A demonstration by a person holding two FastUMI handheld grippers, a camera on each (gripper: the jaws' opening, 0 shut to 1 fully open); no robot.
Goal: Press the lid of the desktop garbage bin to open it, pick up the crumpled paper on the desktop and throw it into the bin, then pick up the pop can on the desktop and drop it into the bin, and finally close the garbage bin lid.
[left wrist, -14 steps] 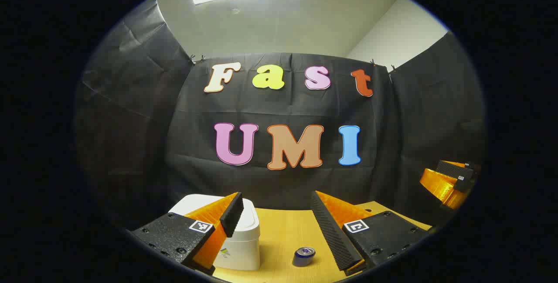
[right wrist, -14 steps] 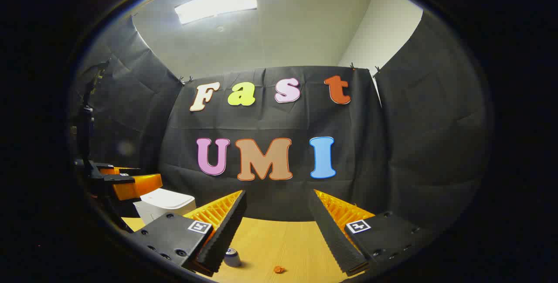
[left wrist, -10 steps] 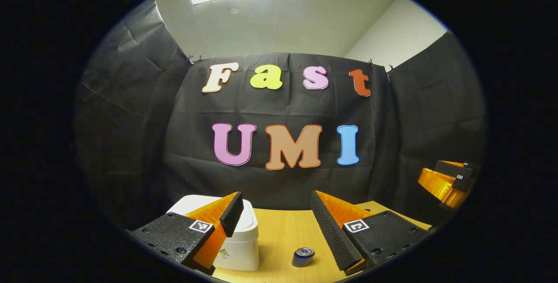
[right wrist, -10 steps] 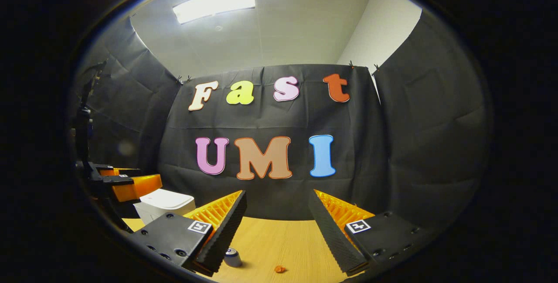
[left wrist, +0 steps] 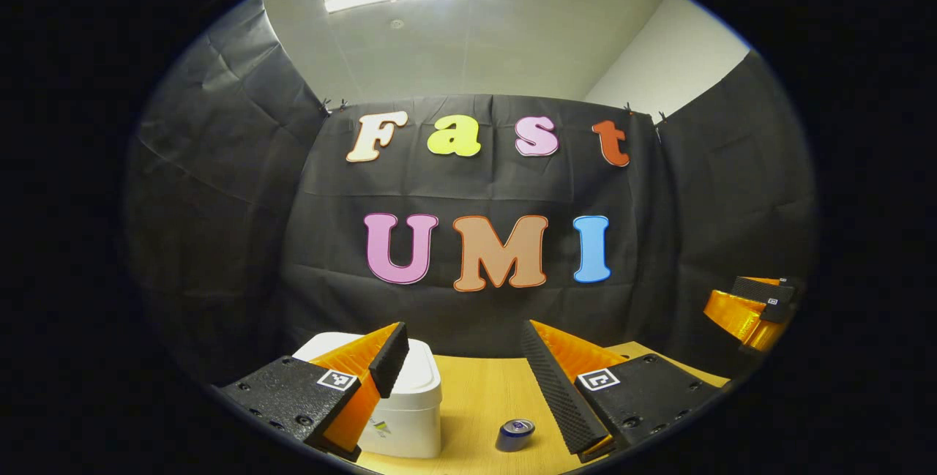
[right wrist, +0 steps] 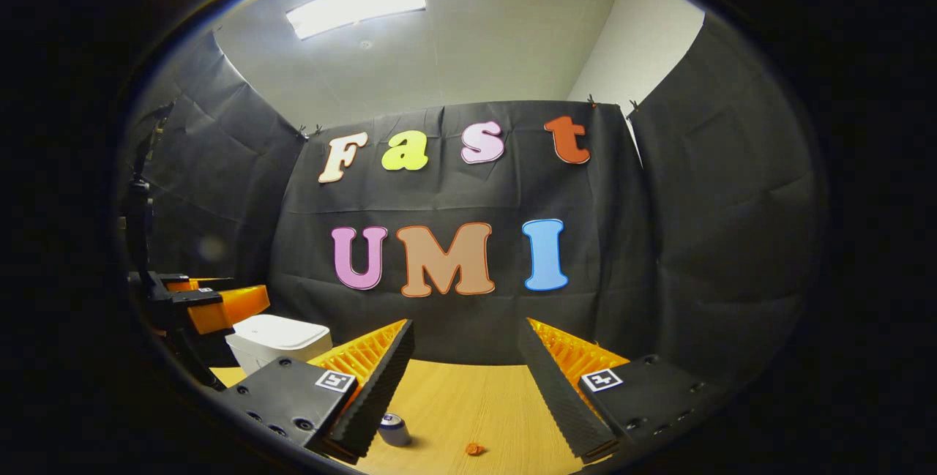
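table (left wrist: 476, 394) of pale wood runs across the bottom of both views, under the black cloth wall. white garbage bin (left wrist: 410, 409) stands on it with its lid down; in the left gripper view it sits low and left, partly behind the left finger of the left gripper (left wrist: 461, 365), whose fingers are spread wide with nothing between them. in the right gripper view the bin (right wrist: 278, 339) is far to the left, well apart from the right gripper (right wrist: 466, 361), with the left gripper (right wrist: 212, 307) hovering just beside and above it. the right gripper's fingers are likewise released and bare; it also appears at the right edge of the left gripper view (left wrist: 754, 307). pop can (left wrist: 516, 434) lies on its side on the table, low between the left gripper's fingers and nearer the right one; in the right gripper view it (right wrist: 395, 429) lies just beside the tip of the left finger. small orange crumpled paper (right wrist: 474, 449) rests on the table low between the right gripper's fingers, near the can but apart from it.
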